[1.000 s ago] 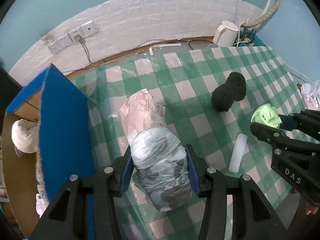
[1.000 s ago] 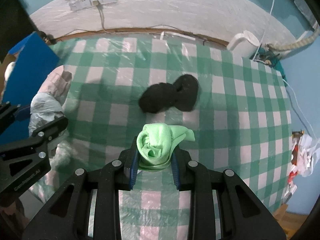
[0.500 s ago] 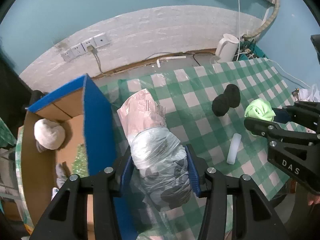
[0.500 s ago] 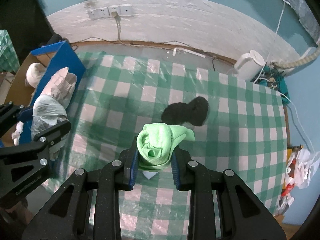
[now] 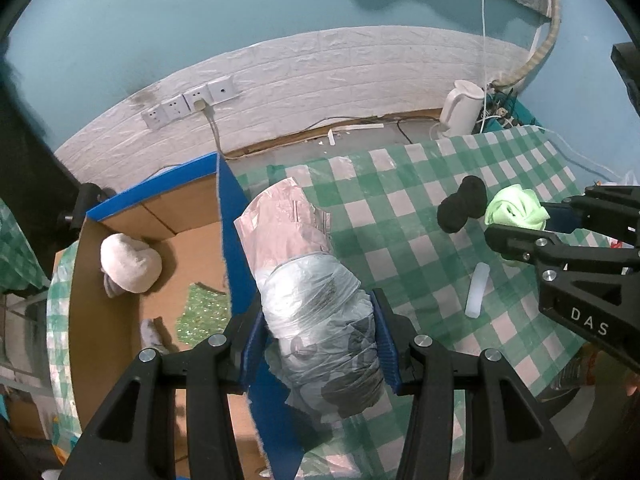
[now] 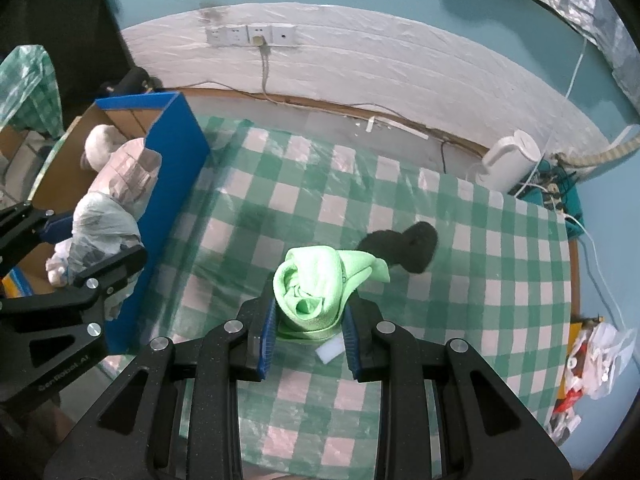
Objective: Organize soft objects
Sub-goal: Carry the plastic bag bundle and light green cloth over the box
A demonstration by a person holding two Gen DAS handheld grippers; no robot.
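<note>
Left wrist view: the bench [image 5: 420,248], under a green checked cloth, fills the right and far side, and a cardboard box [image 5: 228,216] with a blue wall stands at its left edge. A white plush [image 5: 130,262] lies in the box's far corner. The left gripper [image 5: 318,340] has its fingers clamped on a plastic-wrapped bundle [image 5: 312,296], held above the box wall. The right gripper [image 6: 308,320] pinches a rolled green cloth [image 6: 316,288] above the bench. Black socks [image 6: 404,246] lie on the bench just beyond it, and a white tube [image 5: 477,290] lies nearer.
</note>
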